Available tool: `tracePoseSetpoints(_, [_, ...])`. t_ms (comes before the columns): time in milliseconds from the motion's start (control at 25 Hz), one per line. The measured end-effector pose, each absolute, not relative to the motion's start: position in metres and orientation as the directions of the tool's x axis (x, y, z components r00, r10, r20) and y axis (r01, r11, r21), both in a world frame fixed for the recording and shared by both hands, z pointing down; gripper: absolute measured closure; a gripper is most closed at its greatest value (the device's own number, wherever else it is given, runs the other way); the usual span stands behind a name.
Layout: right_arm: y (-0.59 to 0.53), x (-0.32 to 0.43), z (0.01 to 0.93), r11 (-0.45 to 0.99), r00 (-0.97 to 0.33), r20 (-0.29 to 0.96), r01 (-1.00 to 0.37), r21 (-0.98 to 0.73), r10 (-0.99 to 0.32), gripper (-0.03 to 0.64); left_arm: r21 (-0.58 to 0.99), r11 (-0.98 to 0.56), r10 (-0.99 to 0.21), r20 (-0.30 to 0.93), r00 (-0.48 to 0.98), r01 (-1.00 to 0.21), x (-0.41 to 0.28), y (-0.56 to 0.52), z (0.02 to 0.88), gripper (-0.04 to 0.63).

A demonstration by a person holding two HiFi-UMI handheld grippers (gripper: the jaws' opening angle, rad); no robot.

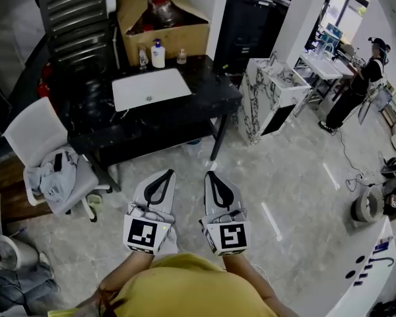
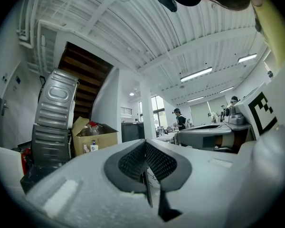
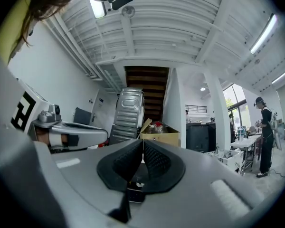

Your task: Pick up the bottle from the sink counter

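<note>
As jaws meet, left hand-held gripper (image 1: 169, 173) and right hand-held gripper (image 1: 210, 175) hold nothing.

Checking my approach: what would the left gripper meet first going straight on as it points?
Likely the black sink counter, toward its right half; the way there looks free, though height is unclear.

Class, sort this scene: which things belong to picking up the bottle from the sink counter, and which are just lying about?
Job in hand: pump bottle, sink counter, left tongs, right tongs (both shut, empty).

Lying about: cardboard box, white chair, clothes on that chair, marbled cabinet.
</note>
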State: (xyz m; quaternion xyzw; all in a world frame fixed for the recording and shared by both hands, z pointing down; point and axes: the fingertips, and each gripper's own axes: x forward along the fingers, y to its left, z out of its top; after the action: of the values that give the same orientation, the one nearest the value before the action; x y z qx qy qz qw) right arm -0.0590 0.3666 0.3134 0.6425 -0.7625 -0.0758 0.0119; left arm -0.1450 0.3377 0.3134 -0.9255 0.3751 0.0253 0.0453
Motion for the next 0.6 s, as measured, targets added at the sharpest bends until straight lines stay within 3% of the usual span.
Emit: tracePoseSetpoints(600, [0.167, -0.035, 0.323, 0.070, -0.076, -0.043, -0.989, 0.128, -0.996, 0.606, -0.076, -0.787, -0.606, -0.088, 0.790, -0.612, -0.112, 0.130, 0.321, 0.591])
